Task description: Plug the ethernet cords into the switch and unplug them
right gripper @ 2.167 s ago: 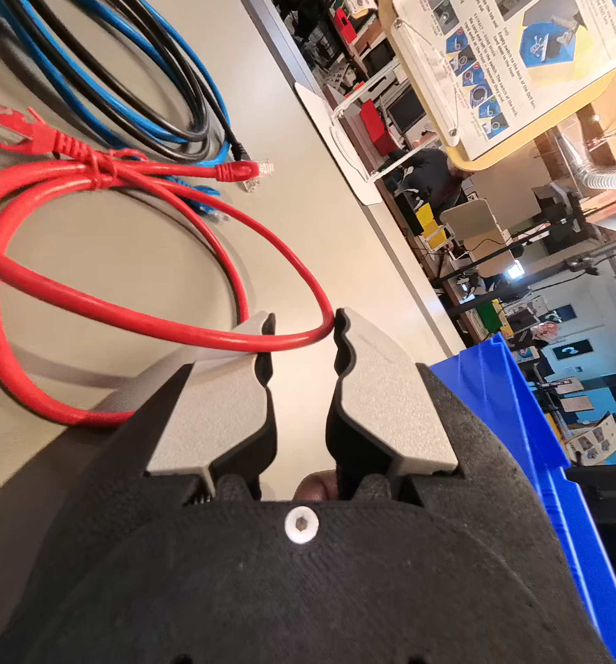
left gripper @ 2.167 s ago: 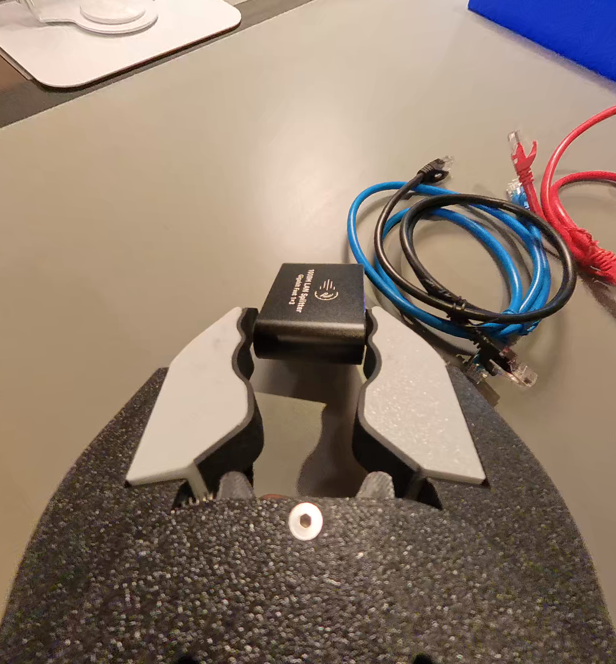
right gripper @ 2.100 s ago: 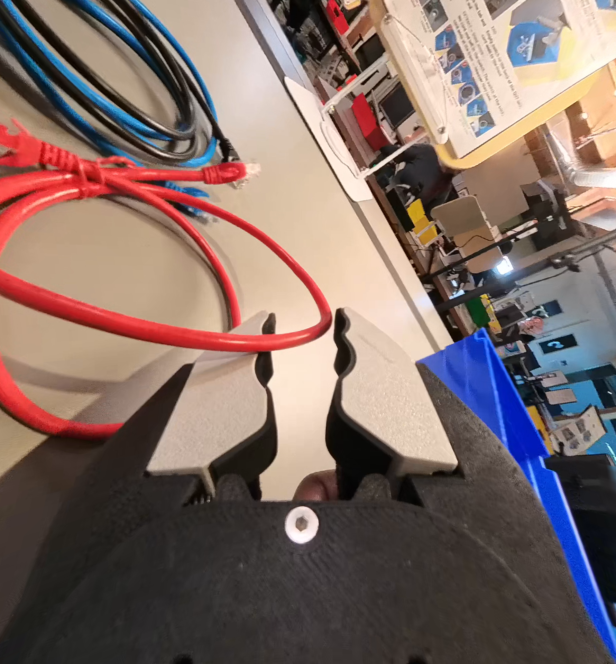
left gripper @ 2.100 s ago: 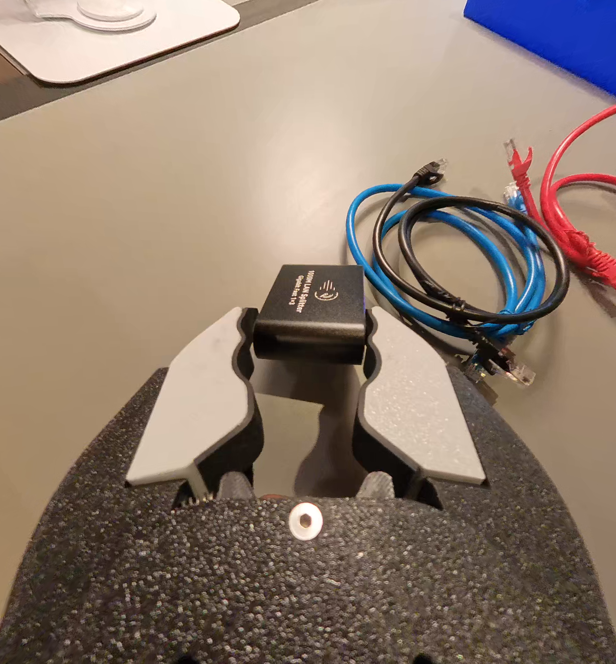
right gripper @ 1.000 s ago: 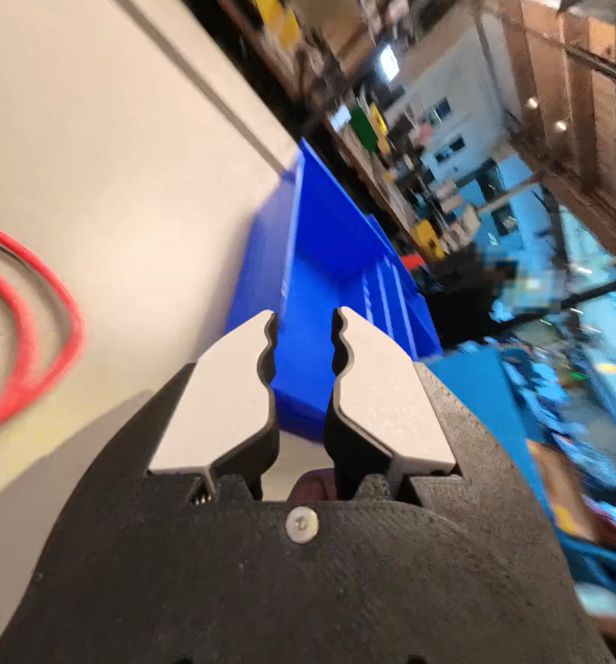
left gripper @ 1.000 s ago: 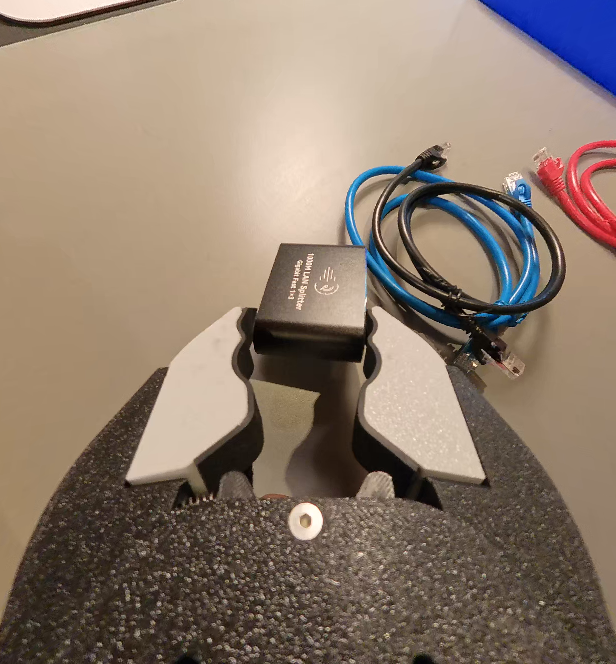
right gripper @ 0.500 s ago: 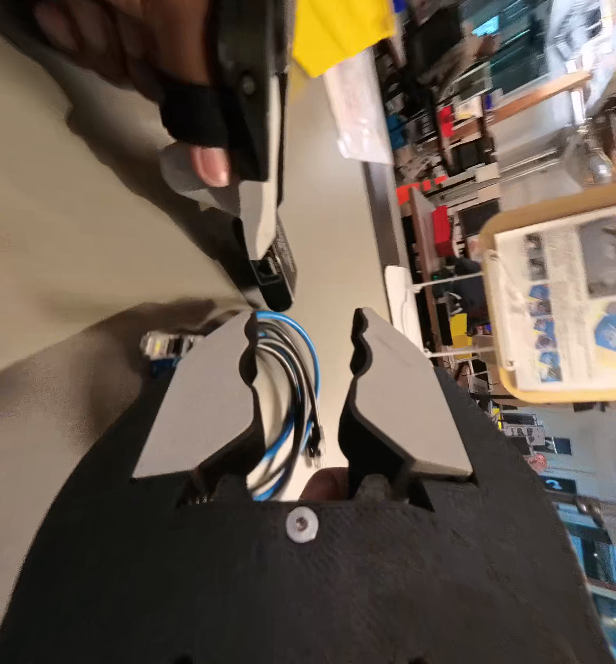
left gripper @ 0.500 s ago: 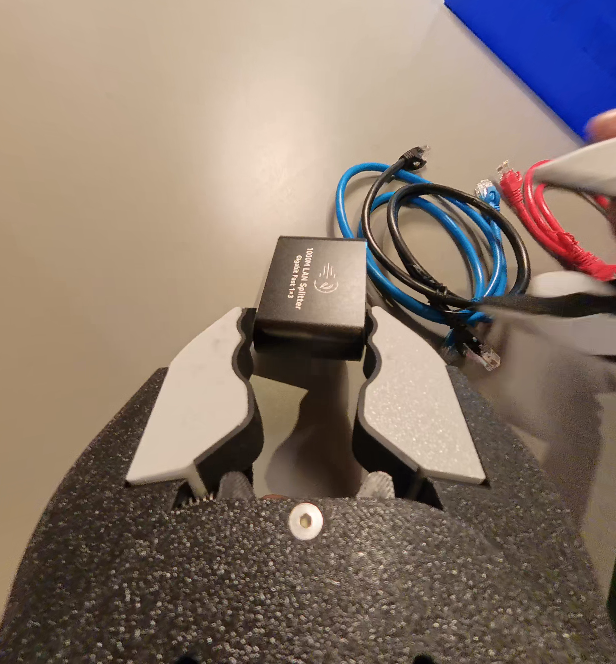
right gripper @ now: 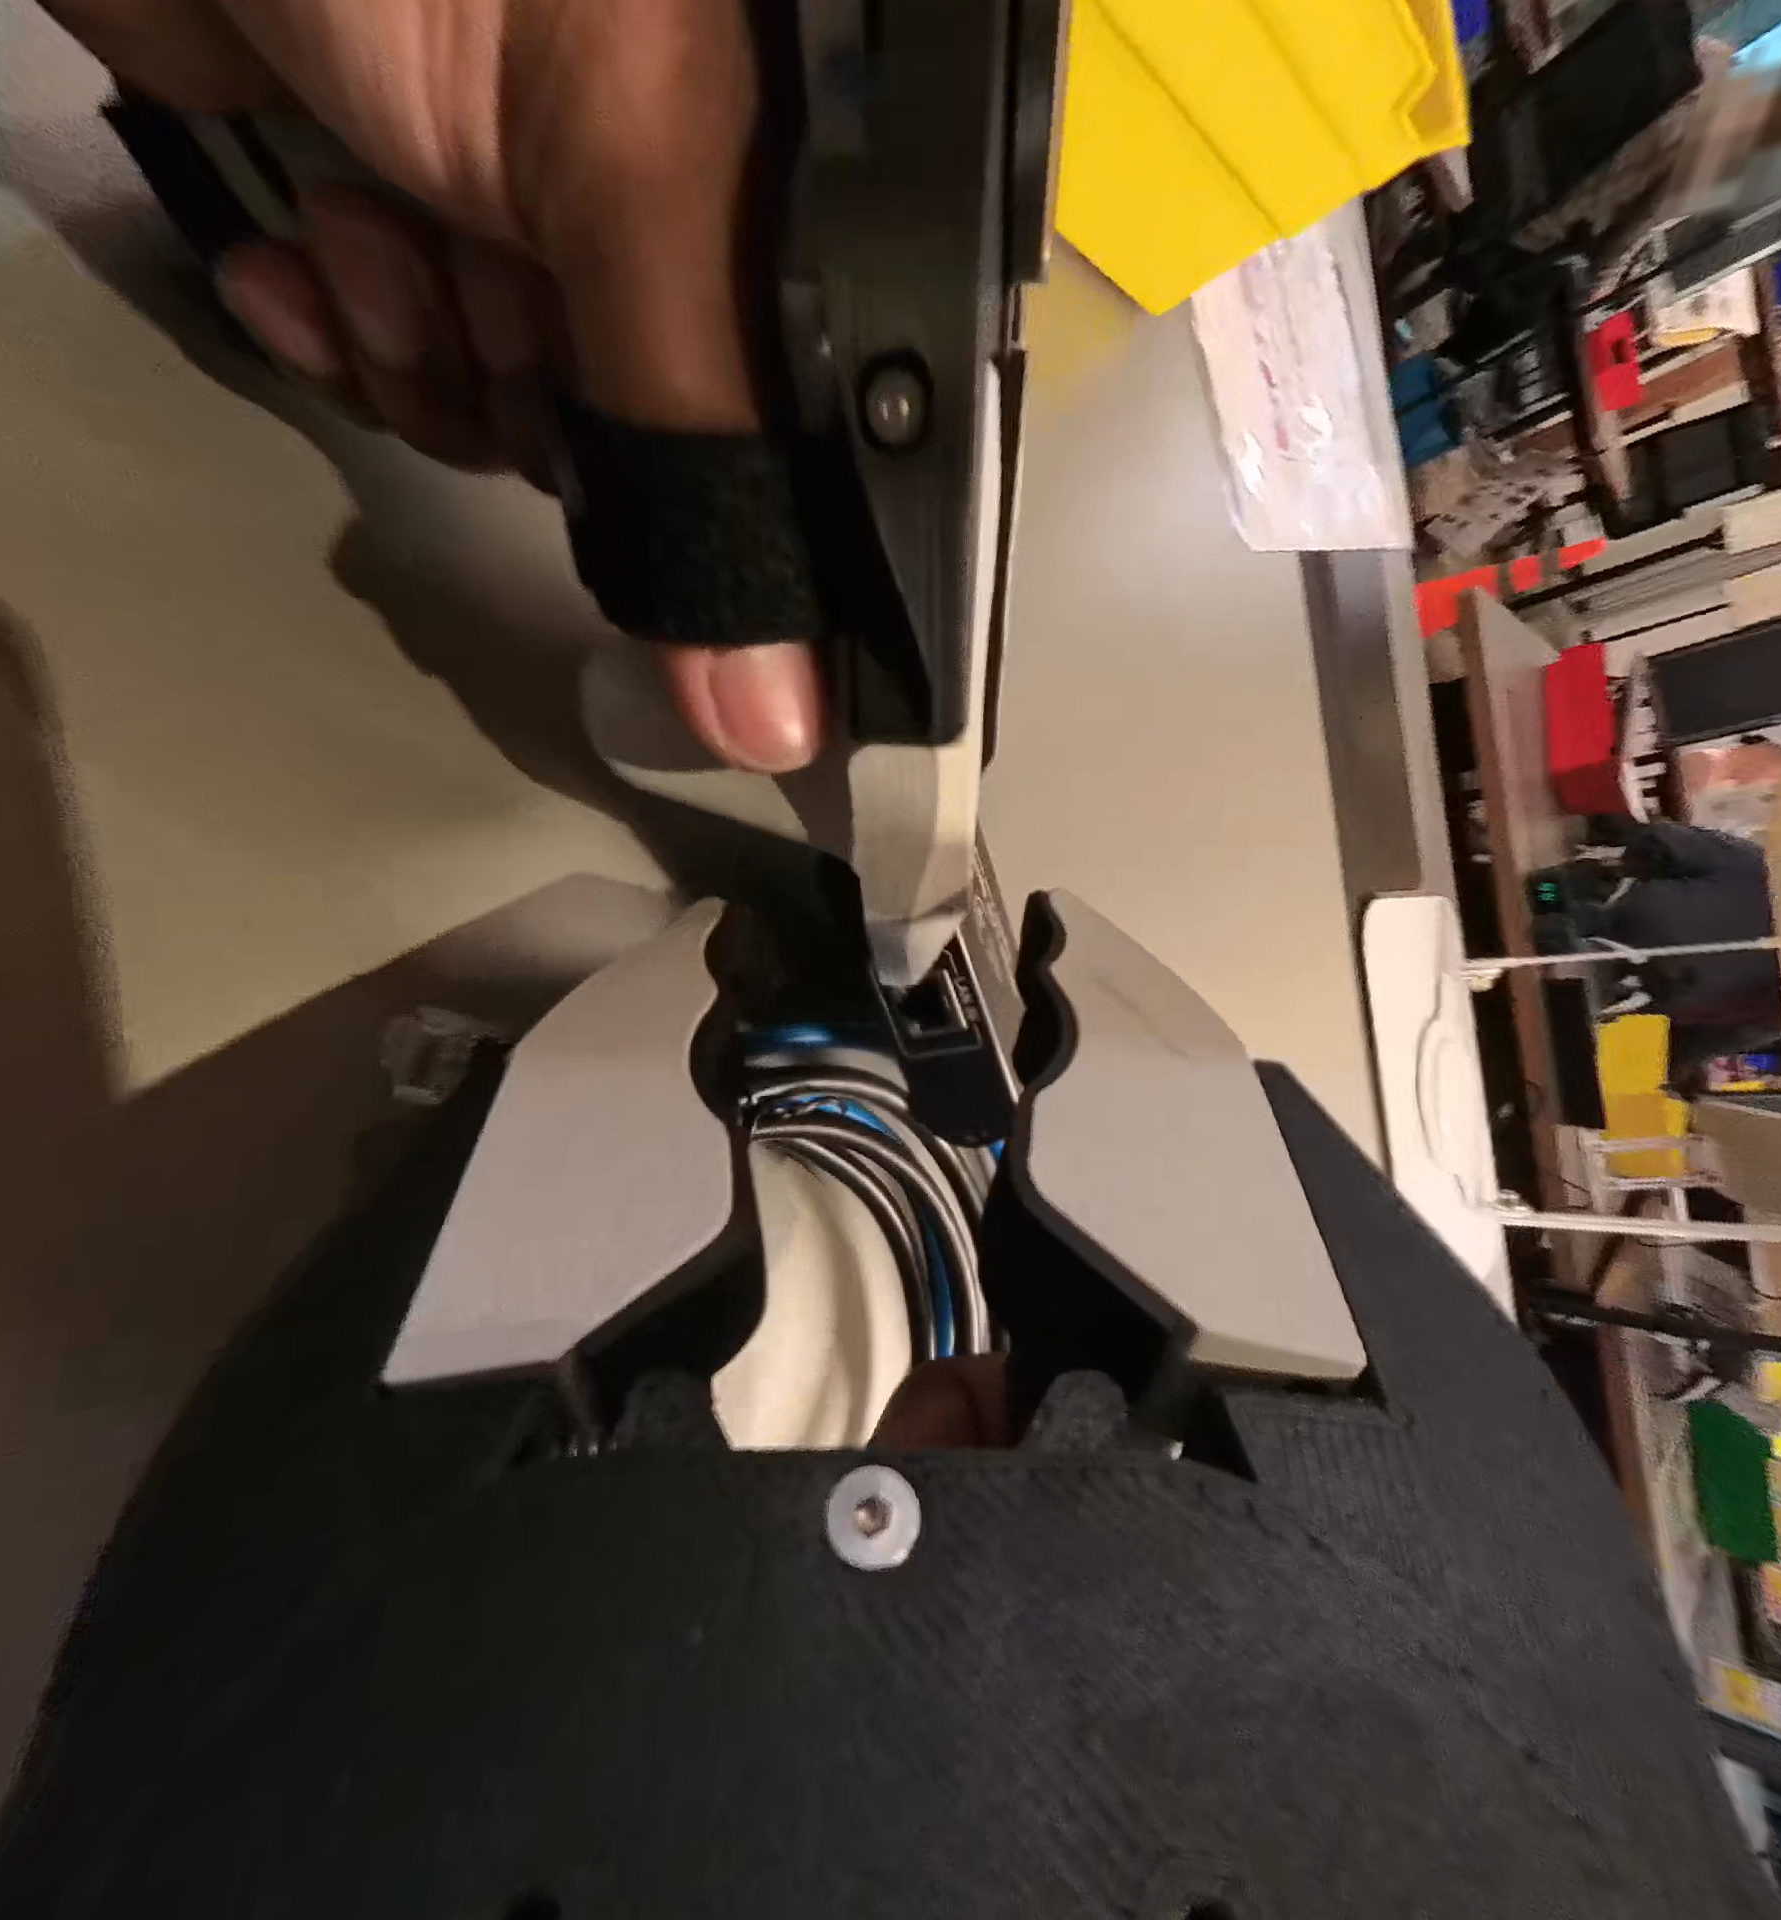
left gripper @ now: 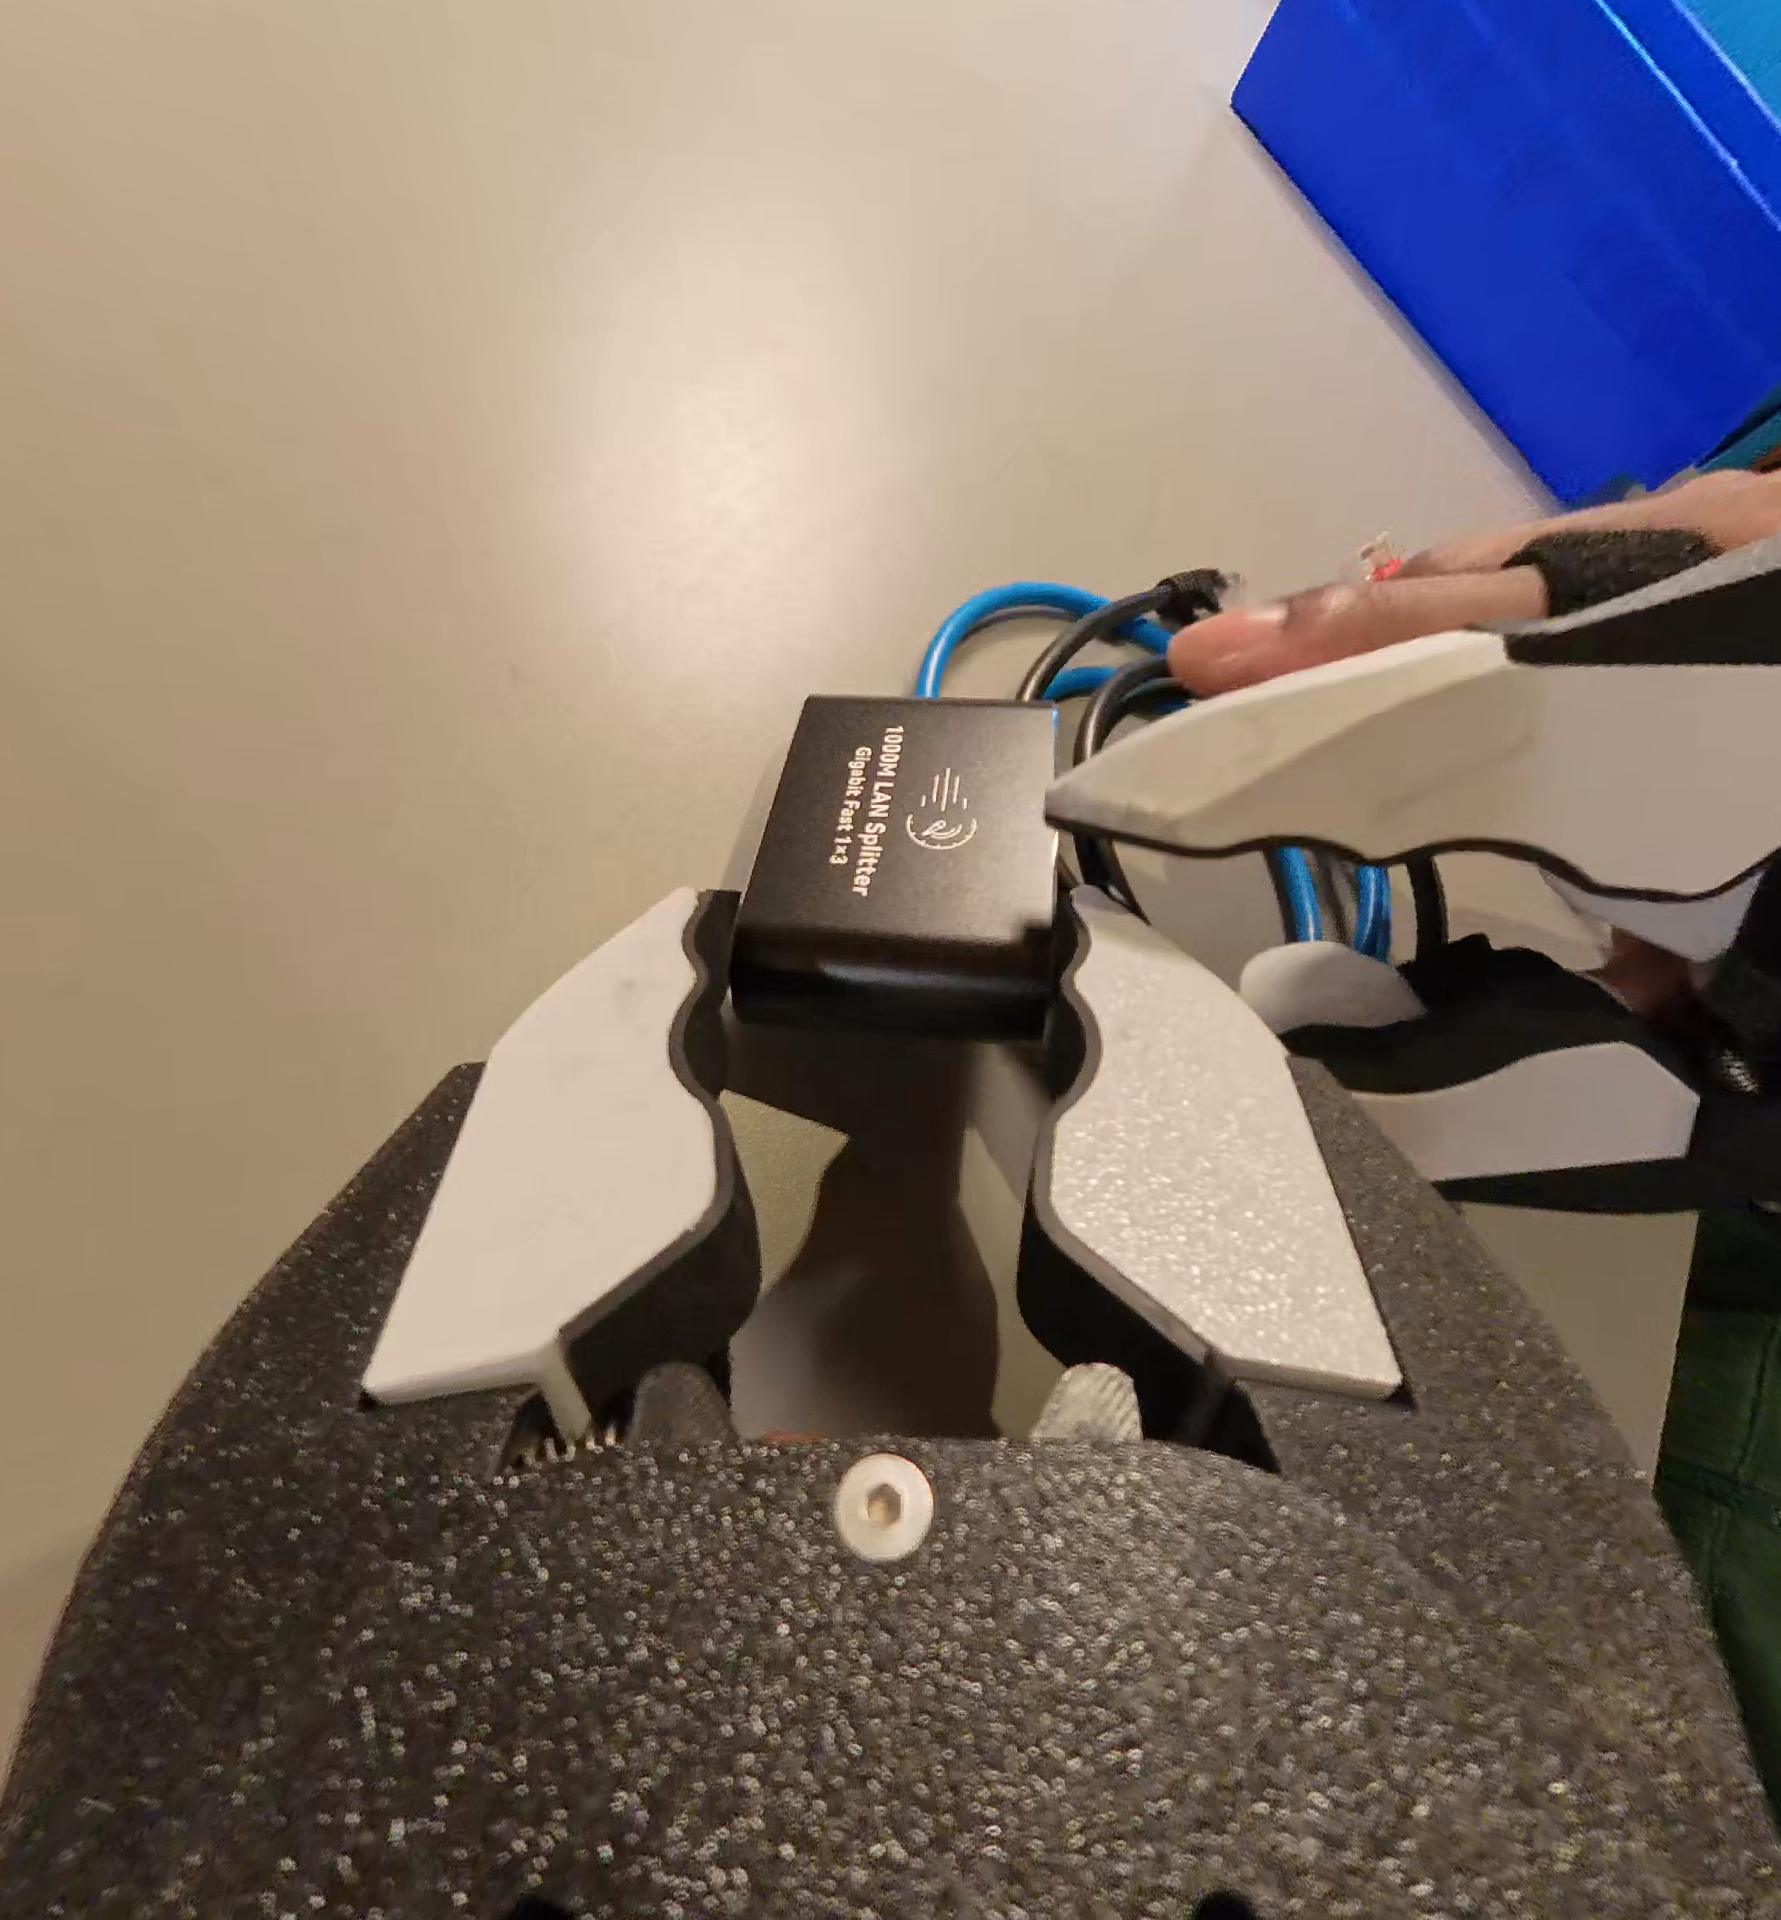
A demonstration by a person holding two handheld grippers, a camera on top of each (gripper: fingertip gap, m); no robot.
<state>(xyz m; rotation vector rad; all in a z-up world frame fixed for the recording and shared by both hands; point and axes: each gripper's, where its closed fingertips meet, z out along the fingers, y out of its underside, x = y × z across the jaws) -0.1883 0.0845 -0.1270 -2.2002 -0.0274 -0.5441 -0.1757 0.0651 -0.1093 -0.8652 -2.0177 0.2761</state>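
My left gripper (left gripper: 891,935) is shut on the near end of the small black switch (left gripper: 896,831) and holds it over the grey table. My right gripper (right gripper: 870,935) is open and empty. It points at the switch's side, where an open port (right gripper: 933,1013) faces it. Coiled blue cable (right gripper: 938,1236) and black cable (right gripper: 881,1174) lie between and under its fingers. In the left wrist view the right gripper (left gripper: 1151,894) comes in from the right, just beside the switch, above the blue cable (left gripper: 1322,894) and black cable (left gripper: 1104,634). The red cable is hidden.
A blue bin (left gripper: 1551,239) stands at the table's far right. A yellow bin (right gripper: 1229,104) and a white stand base (right gripper: 1416,1039) sit beyond the switch. A clear plug (right gripper: 429,1049) lies left of my right fingers. A hand (right gripper: 553,260) holds the left gripper.
My right gripper swung from the red cable past the blue bin to the switch and cable coil, and opened wider. My left gripper kept hold of the switch and tilted.
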